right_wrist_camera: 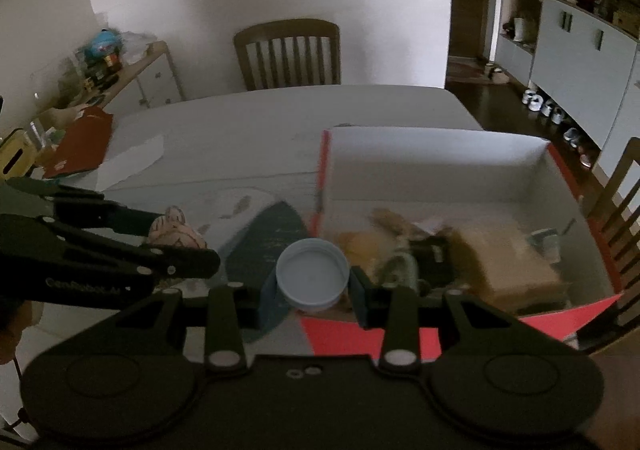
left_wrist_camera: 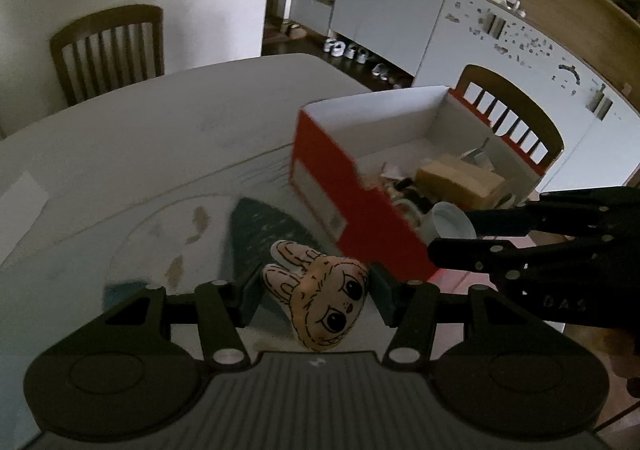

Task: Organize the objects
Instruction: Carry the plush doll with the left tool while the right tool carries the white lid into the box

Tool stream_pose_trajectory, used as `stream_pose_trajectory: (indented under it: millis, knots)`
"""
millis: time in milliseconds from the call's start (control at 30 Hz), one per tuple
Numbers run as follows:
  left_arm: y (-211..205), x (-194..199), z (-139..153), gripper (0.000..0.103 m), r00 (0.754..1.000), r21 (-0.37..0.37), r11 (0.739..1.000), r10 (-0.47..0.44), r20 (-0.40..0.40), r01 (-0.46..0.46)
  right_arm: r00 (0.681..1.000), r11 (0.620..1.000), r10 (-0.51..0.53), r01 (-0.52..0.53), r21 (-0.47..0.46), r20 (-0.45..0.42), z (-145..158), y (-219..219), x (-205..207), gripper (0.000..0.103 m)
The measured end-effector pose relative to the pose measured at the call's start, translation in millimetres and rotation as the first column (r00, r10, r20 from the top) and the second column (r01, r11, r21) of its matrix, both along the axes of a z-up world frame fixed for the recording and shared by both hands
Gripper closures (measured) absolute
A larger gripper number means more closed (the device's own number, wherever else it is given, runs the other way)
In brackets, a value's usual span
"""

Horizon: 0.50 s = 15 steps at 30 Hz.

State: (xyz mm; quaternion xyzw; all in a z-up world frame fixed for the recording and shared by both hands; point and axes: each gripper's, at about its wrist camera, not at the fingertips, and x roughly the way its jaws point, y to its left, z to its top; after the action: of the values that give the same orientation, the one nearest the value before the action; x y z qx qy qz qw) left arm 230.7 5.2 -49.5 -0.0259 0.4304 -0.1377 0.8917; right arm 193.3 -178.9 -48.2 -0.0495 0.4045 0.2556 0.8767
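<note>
Currently both tongs loaded, beside the red-and-white cardboard box [right_wrist_camera: 440,169].
Left tongs [left_wrist_camera: 316,296] clamp a tan soft rabbit-face toy [left_wrist_camera: 324,302], lower centre of left view, above the white desk [left_wrist_camera: 120,137]. Right tongs [right_wrist_camera: 314,284] clamp a round white plastic lid [right_wrist_camera: 312,276], lower centre of right view, at the box's near-left corner.

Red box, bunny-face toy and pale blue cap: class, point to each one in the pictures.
red box [left_wrist_camera: 340,185], left wrist view, on its red outer side wall.
bunny-face toy [left_wrist_camera: 328,302], left wrist view, on the face between the eyes.
pale blue cap [right_wrist_camera: 311,274], right wrist view, on its hollow inside.
</note>
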Motion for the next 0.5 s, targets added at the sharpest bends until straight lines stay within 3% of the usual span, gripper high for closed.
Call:
stream_pose_trajectory:
  millis: [500]
  knots:
    - [-83.6,52.9,3.6,0.047,0.999,0.032,0.998,-0.050,0.017,0.049,1.000,0.999,-0.006,0.008,-0.038,0.030,-0.7,-64.2,60.7,0.065]
